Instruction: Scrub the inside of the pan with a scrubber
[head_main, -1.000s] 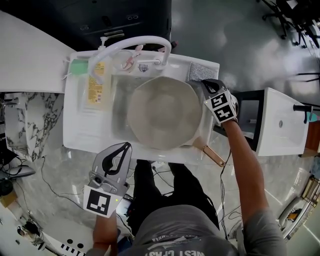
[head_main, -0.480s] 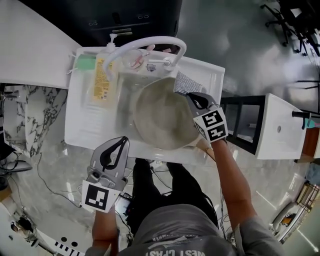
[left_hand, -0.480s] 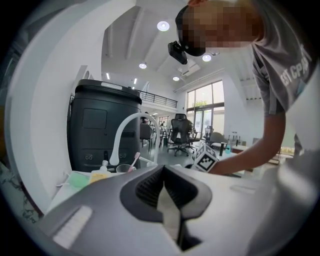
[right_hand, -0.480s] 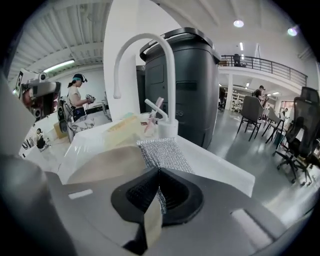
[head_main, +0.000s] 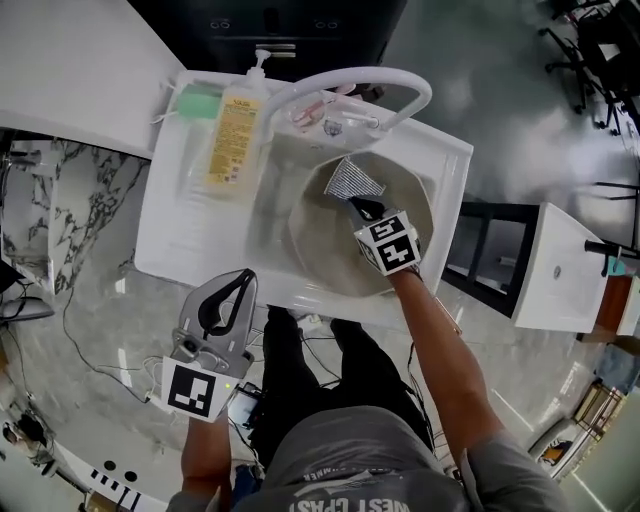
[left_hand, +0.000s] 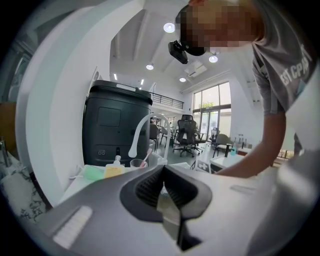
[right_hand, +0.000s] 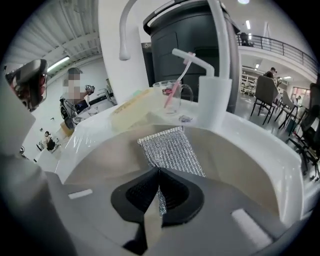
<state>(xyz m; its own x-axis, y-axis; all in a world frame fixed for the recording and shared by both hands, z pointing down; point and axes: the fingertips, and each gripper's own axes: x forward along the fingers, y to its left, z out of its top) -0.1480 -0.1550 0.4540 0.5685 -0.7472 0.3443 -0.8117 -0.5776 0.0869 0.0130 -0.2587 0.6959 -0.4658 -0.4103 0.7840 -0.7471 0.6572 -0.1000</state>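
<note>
A round grey pan (head_main: 330, 255) sits in the white sink (head_main: 170, 230). My right gripper (head_main: 357, 206) hangs over the pan's far side, shut on a silver mesh scrubber (head_main: 352, 180). In the right gripper view the scrubber (right_hand: 170, 150) is pinched at its near edge between the pads and spreads forward over the pan's inside wall (right_hand: 100, 160). My left gripper (head_main: 240, 283) is held off the sink's near edge, jaws shut with nothing between them; the left gripper view shows its pads (left_hand: 150, 189) pressed together.
A white faucet (head_main: 350, 85) arches over the sink's back. A yellow soap bottle (head_main: 235, 130) and a green sponge (head_main: 198, 103) lie on the sink's left ledge, a cup with a pink toothbrush (right_hand: 176, 85) at the back. A white stand (head_main: 568, 270) is at the right.
My right gripper has carried the scrubber from the sink's right ledge leftward to over the pan's inside. The head view has shifted. The left gripper has stayed in place.
</note>
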